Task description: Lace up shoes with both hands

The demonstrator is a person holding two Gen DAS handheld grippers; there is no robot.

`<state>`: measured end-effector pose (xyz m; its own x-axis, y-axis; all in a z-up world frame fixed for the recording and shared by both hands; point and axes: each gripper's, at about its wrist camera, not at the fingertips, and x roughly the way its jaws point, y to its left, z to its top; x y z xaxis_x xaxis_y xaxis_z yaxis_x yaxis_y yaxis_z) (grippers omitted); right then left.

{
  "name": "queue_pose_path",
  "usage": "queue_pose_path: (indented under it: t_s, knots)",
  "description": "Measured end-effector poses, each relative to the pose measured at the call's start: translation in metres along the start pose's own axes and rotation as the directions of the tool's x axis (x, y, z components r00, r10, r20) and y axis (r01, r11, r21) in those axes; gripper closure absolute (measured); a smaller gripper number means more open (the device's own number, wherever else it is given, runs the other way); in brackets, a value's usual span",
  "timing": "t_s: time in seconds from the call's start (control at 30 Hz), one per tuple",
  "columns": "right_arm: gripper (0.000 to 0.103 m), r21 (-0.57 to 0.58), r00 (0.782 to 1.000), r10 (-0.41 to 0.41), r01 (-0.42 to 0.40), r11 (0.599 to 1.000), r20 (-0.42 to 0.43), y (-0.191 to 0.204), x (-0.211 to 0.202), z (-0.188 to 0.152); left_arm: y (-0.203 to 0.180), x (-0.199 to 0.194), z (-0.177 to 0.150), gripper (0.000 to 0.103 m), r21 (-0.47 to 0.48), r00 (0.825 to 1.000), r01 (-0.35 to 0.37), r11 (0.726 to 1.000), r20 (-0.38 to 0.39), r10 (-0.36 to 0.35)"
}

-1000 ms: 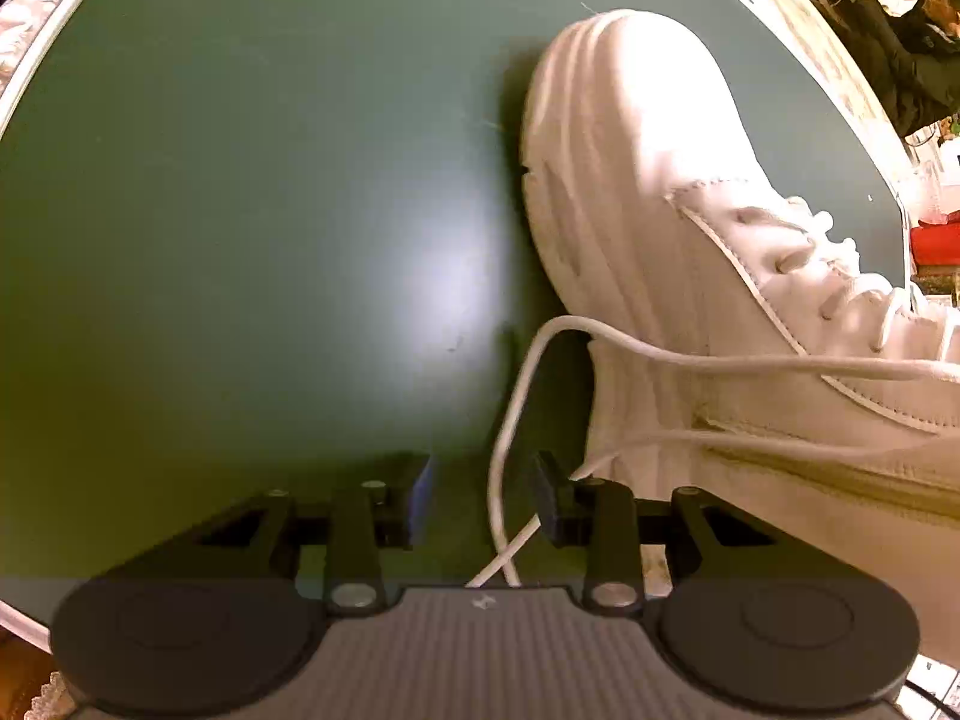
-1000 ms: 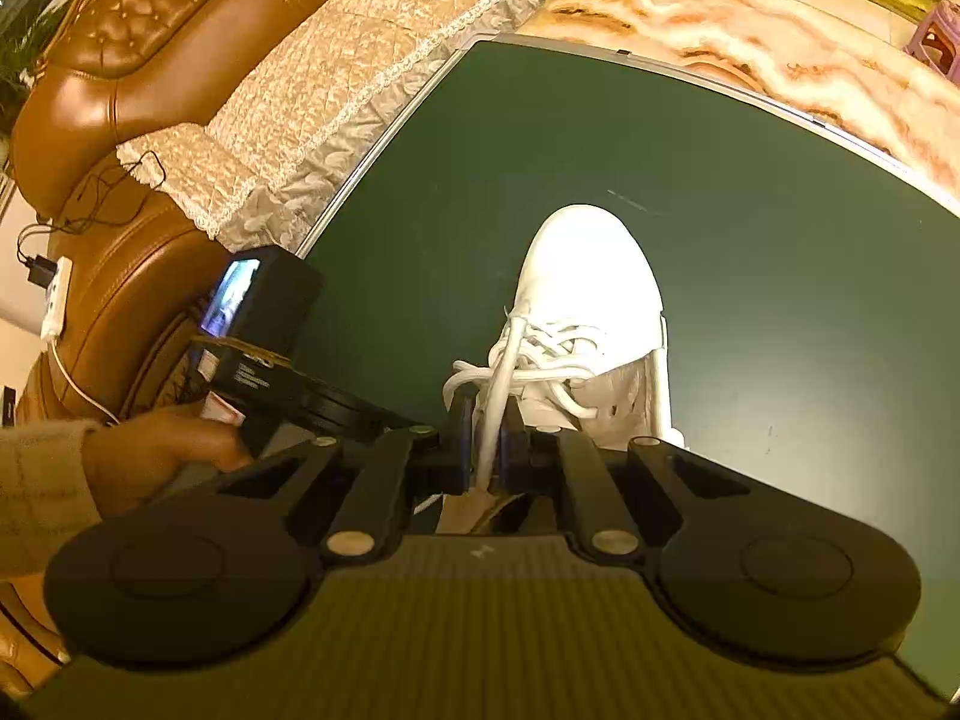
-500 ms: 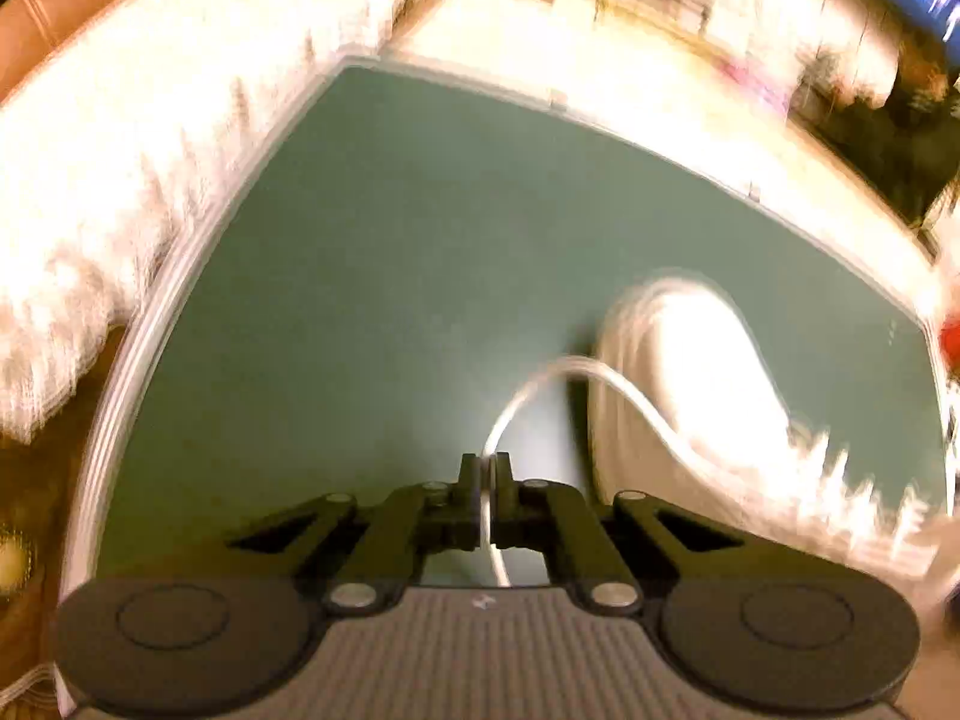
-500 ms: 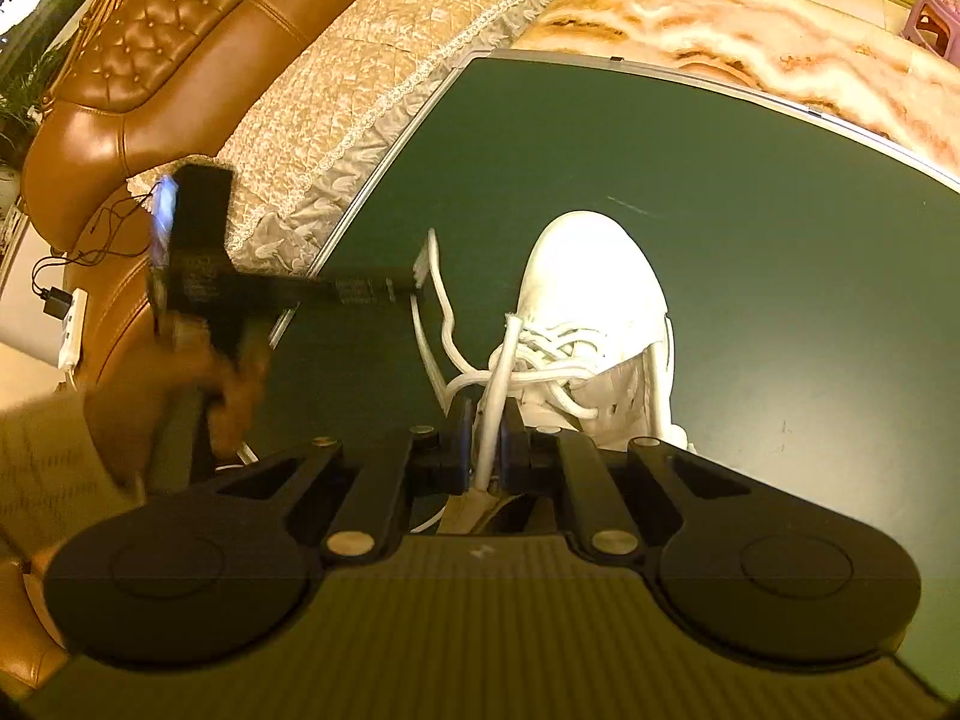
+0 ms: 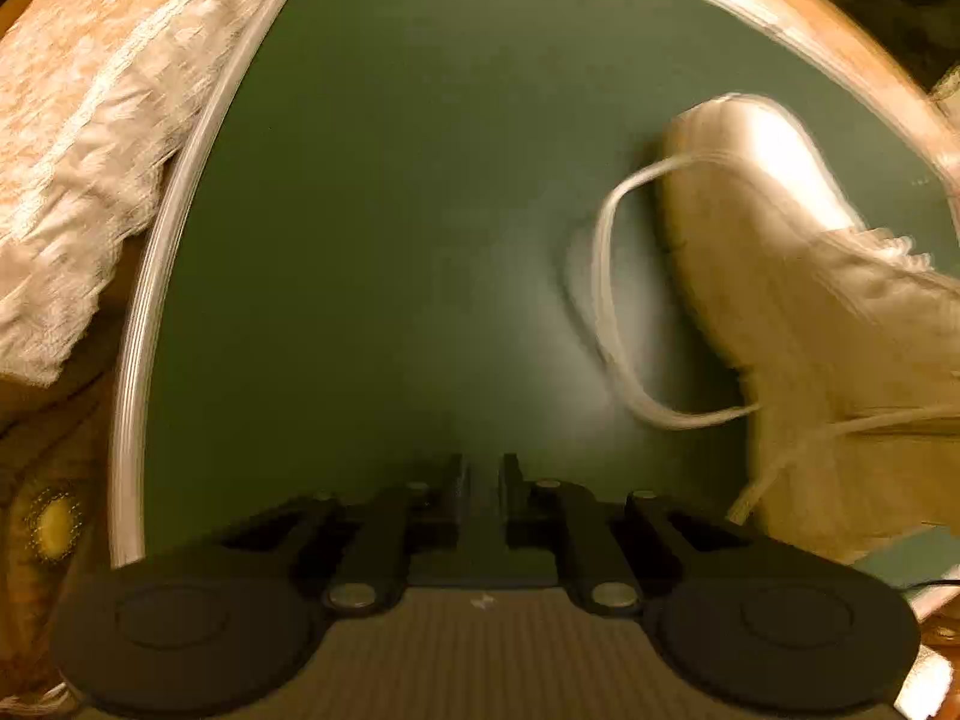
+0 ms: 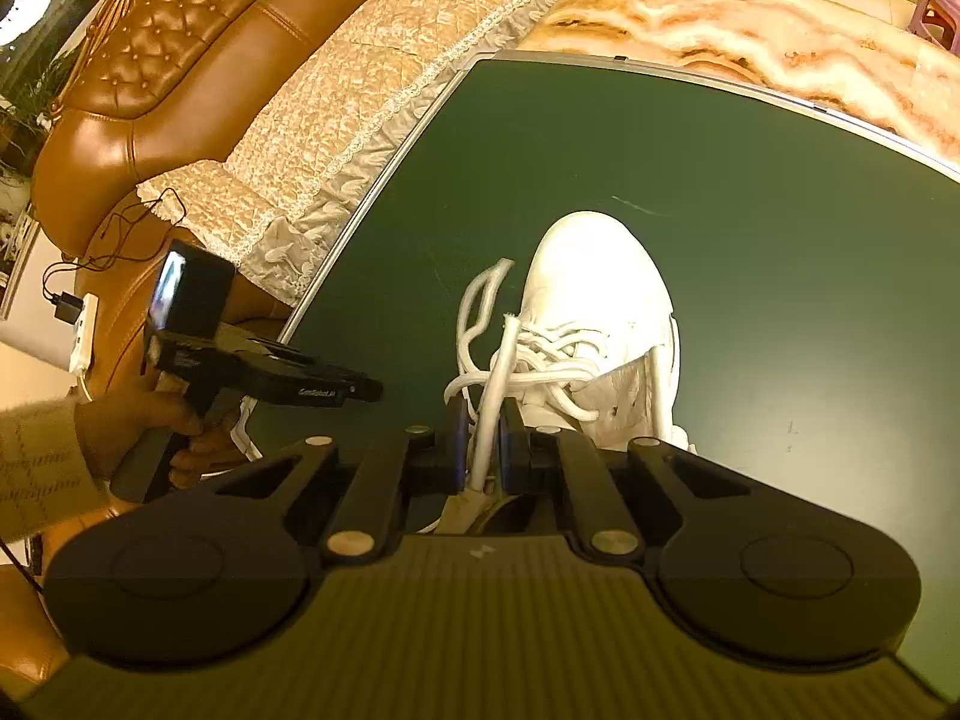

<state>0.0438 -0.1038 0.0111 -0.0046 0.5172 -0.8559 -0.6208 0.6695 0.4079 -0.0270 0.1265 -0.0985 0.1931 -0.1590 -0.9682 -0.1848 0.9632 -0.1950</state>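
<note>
Right hand-held gripper (image 6: 483, 441) clamped on one lace (image 6: 501, 372) above the shoe (image 6: 600, 300). Left hand-held gripper (image 5: 483, 480): jaws have just been opening, narrow gap, nothing between them; the loop (image 5: 606, 300) hangs free beside the shoe's toe. Shoe sits on green tabletop (image 6: 780, 228). Knot-forming step, likely. Next: left must regrip the loop.

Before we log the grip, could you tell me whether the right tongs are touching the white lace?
Touching: the right wrist view shows the right tongs pinching the white lace between both fingers.
</note>
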Motion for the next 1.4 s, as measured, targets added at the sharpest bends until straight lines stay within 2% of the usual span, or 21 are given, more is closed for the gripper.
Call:
queue_pose_path:
  t_s: [0.03,0.07,0.1,0.17,0.2,0.23,0.3,0.37,0.43,0.53,0.63,0.7,0.77,0.8,0.83,0.9,1.0,1.07,1.23,1.33,1.4]
  knots:
    - [0.090,0.000,1.000,0.002,-0.002,1.000,-0.001,0.000,0.000,0.000,-0.014,-0.002,0.001,0.093,0.096,0.999,0.016,0.995,0.042,-0.020]
    - [0.090,0.000,1.000,0.003,-0.003,1.000,-0.002,-0.001,0.000,0.000,-0.028,-0.003,0.000,0.093,0.214,0.996,0.016,0.977,0.079,-0.034]
    - [0.090,0.002,1.000,0.005,-0.005,1.000,-0.003,-0.001,0.000,0.000,-0.041,-0.001,0.004,0.093,0.339,0.993,0.014,0.941,0.106,-0.053]
    - [0.090,0.005,1.000,0.006,-0.006,1.000,-0.005,-0.002,0.000,0.000,-0.068,0.005,0.010,0.093,0.570,0.991,0.017,0.822,0.100,-0.090]
    - [0.090,0.005,1.000,0.006,-0.006,1.000,-0.006,-0.001,0.000,0.000,-0.075,0.010,-0.001,0.093,0.655,0.991,0.020,0.755,0.085,-0.100]
    - [0.090,0.004,1.000,0.007,-0.007,1.000,-0.005,-0.001,0.000,0.000,-0.080,0.013,-0.004,0.092,0.738,0.991,0.032,0.674,0.065,-0.118]
    - [0.090,0.000,1.000,0.009,-0.009,1.000,-0.001,-0.001,0.000,0.000,-0.085,0.020,-0.009,0.092,0.841,0.993,0.023,0.540,0.044,-0.111]
    - [0.090,-0.001,1.000,0.012,-0.012,1.000,0.005,-0.001,0.000,-0.001,-0.084,0.025,-0.009,0.092,0.897,0.995,0.053,0.440,-0.011,-0.099]
    - [0.090,0.003,1.000,0.012,-0.012,1.000,0.011,-0.001,-0.001,-0.002,-0.088,0.022,-0.019,0.085,0.923,0.995,0.076,0.377,-0.043,-0.094]
    - [0.090,0.014,1.000,0.013,-0.013,1.000,0.018,-0.003,-0.001,-0.003,-0.087,0.022,-0.021,0.078,0.937,0.993,0.098,0.336,-0.071,-0.093]
    - [0.090,0.021,1.000,0.013,-0.013,1.000,0.021,-0.003,-0.002,-0.003,-0.089,0.028,-0.022,0.078,0.939,0.994,0.105,0.328,-0.087,-0.069]
    - [0.090,0.026,1.000,0.013,-0.013,1.000,0.022,-0.003,-0.002,-0.004,-0.090,0.031,-0.024,0.078,0.943,0.994,0.110,0.313,-0.098,-0.054]
    - [0.090,0.032,1.000,0.015,-0.015,0.999,0.026,-0.004,-0.002,-0.004,-0.089,0.029,-0.024,0.085,0.944,0.994,0.104,0.312,-0.093,-0.050]
    - [0.090,0.032,1.000,0.015,-0.016,0.999,0.027,-0.004,-0.002,-0.005,-0.087,0.029,-0.023,0.096,0.943,0.995,0.094,0.318,-0.085,-0.042]
    - [0.090,0.032,0.999,0.015,-0.016,0.999,0.030,-0.004,-0.001,-0.005,-0.085,0.028,-0.021,0.100,0.941,0.996,0.090,0.328,-0.082,-0.037]
    - [0.090,0.033,0.999,0.015,-0.016,0.999,0.030,-0.004,-0.001,-0.005,-0.082,0.027,-0.016,0.100,0.926,0.995,0.102,0.362,-0.099,-0.028]
    - [0.090,0.036,0.999,0.016,-0.017,0.999,0.028,-0.005,0.000,-0.005,-0.080,0.023,-0.020,0.100,0.931,0.996,0.074,0.356,-0.085,0.016]
    - [0.090,0.036,1.000,0.017,-0.018,0.999,0.026,-0.005,0.000,-0.004,-0.076,0.019,-0.019,0.100,0.913,0.994,0.080,0.399,-0.100,0.030]
    - [0.089,0.034,1.000,0.013,-0.014,0.999,0.019,-0.003,0.001,-0.002,-0.053,-0.020,-0.008,0.101,0.779,0.985,0.163,0.606,-0.168,-0.049]
    - [0.077,0.028,1.000,0.019,-0.019,0.999,0.008,0.002,-0.001,0.000,-0.043,-0.057,-0.001,0.101,0.666,0.978,0.206,0.717,-0.175,-0.118]
    - [0.069,-0.008,1.000,0.021,-0.021,1.000,0.017,0.010,-0.007,0.001,-0.037,-0.083,0.018,0.101,0.585,0.968,0.249,0.772,-0.170,-0.183]
